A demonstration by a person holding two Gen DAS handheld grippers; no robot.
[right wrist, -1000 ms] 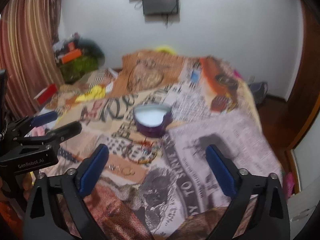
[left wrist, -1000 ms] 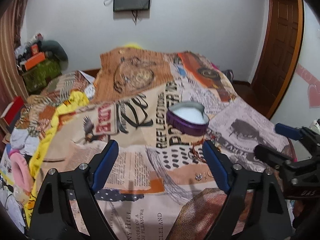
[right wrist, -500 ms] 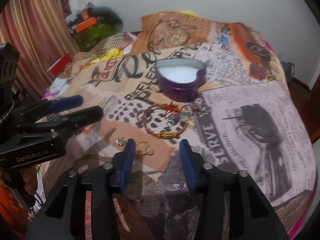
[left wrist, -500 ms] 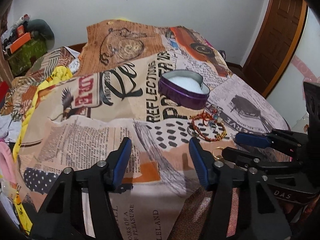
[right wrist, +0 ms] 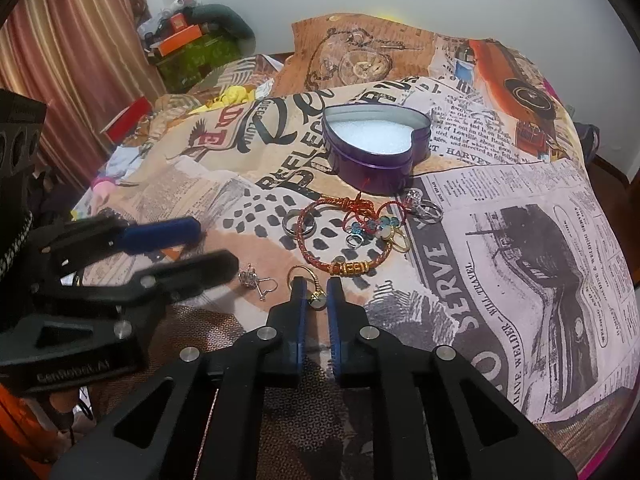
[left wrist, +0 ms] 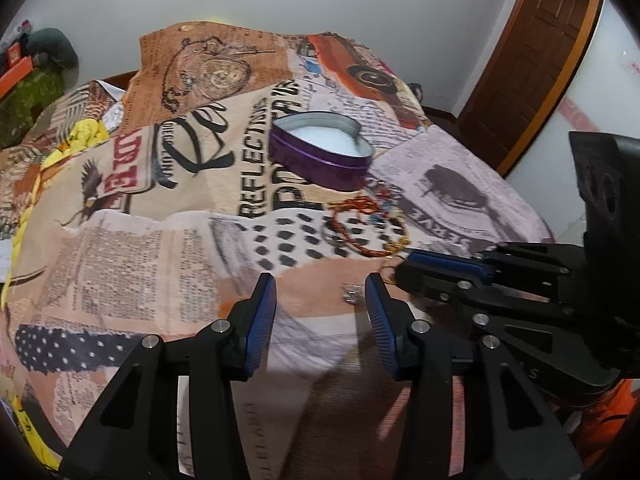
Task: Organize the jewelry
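A purple heart-shaped tin with white foam inside stands open on the printed bedspread; it also shows in the left wrist view. In front of it lie a red braided bracelet, several rings and small charms. A gold ring lies between the narrowed fingers of my right gripper; the jaws stand nearly shut around it. A silver earring lies just to its left, beside the tips of my left gripper, which is open and empty over the cloth.
The bedspread covers the bed and drops off at the right edge. A striped curtain and piled clutter stand at the far left. A wooden door is at the right.
Both grippers moved forward and down toward the jewelry. My right gripper's jaws closed in around the gold ring. My left gripper narrowed but stays open.
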